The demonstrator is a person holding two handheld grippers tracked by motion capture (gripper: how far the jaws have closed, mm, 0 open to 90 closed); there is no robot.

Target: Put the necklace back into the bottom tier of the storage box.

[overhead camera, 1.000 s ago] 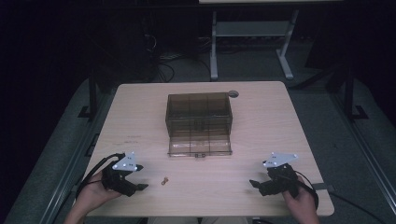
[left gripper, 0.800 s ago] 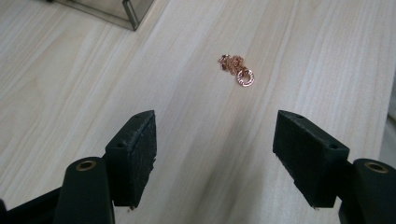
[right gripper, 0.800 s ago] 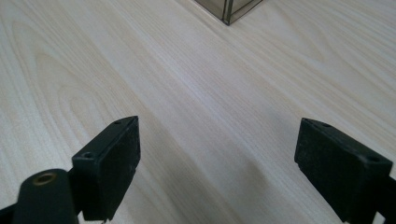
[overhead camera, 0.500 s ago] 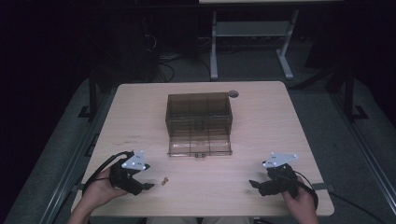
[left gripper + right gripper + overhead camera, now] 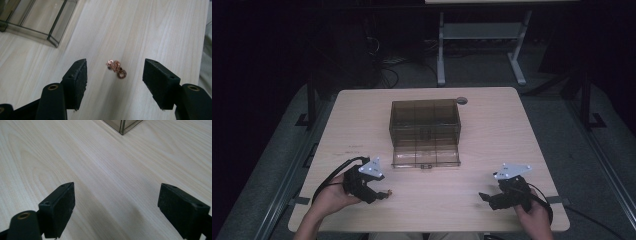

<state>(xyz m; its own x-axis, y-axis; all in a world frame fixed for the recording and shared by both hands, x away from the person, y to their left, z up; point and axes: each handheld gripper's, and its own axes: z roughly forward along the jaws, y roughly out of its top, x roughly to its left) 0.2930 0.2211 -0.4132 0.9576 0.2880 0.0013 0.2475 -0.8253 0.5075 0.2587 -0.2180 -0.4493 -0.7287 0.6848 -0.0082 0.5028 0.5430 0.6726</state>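
Small copper piece framed between the open left tongs (image 5: pixel 115 75)

The copper piece (image 5: pixel 116 68) is kept on the counter (image 5: pixel 492 130) between spread jaws, likely for a grasp; the right tongs (image 5: pixel 117 212), also open, are held over bare wood.

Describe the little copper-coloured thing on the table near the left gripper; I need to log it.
The copper-coloured piece is a tiny, shiny, metallic-looking cluster: a knobbly clump with a small dark-centred ring at one end. It lies flat on the pale wooden table, loose, in line with the gap between the open left gripper jaws, touching neither. The smoky transparent box stands apart, farther off.
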